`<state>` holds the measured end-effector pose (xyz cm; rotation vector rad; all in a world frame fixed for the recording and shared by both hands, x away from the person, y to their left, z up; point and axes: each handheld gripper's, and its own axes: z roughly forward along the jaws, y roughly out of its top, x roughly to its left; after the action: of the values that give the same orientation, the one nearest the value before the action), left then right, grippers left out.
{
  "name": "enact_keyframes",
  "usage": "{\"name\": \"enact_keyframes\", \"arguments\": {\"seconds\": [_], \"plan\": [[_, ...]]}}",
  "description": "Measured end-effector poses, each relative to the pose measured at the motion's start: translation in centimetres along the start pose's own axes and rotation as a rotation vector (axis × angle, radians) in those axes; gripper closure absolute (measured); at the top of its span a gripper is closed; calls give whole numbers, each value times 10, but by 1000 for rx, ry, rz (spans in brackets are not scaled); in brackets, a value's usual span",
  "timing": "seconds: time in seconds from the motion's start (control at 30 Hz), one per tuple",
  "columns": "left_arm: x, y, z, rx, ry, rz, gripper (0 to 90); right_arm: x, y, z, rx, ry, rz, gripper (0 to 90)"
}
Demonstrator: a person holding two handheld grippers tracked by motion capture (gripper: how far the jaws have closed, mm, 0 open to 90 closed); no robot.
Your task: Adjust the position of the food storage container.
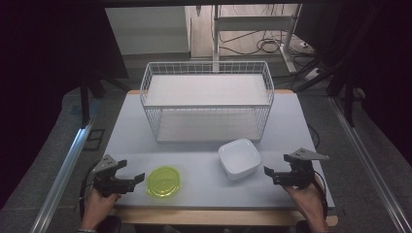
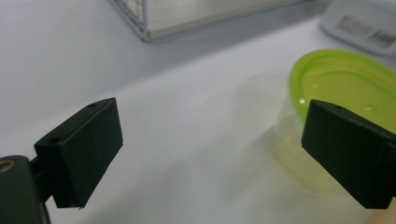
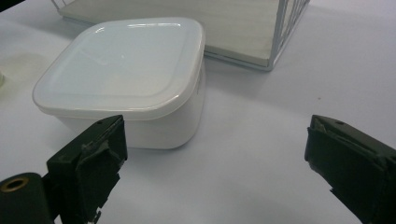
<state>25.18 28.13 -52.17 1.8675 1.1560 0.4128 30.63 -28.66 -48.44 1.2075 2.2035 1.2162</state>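
Observation:
A round clear container with a lime-green lid (image 1: 164,181) sits near the table's front edge, left of centre. To its right stands a white square lidded container (image 1: 239,158). My left gripper (image 1: 132,172) rests open just left of the green-lidded container, apart from it. In the left gripper view the gripper (image 2: 212,135) has wide jaws with only table between them, and the green lid (image 2: 345,79) lies beyond the right jaw. My right gripper (image 1: 277,166) is open to the right of the white container. In the right gripper view the gripper (image 3: 215,154) holds nothing, and the white container (image 3: 126,70) stands ahead of the left jaw.
A white wire basket (image 1: 206,99) with a pale floor board stands at the back centre of the grey table (image 1: 291,121). Its near corner is seen in both gripper views (image 2: 144,32) (image 3: 275,42). Bare table lies between the basket and the two containers.

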Motion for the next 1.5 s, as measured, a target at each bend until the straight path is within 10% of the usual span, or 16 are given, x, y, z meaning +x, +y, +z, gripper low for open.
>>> {"name": "enact_keyframes", "arguments": {"seconds": [0.4,0.6,1.07,1.5], "plan": [[4,2,-4,64,81,-19,20,4,-1,5,15,2,34,79],[7,3,-10,39,45,-52,44,5,-1,6,17,-5,45,103],[-20,18,-18,-1,-18,60,295,5,0,4,28,4,39,123],[-47,31,-23,-74,-139,83,602,6,0,5,42,15,42,161]]}}
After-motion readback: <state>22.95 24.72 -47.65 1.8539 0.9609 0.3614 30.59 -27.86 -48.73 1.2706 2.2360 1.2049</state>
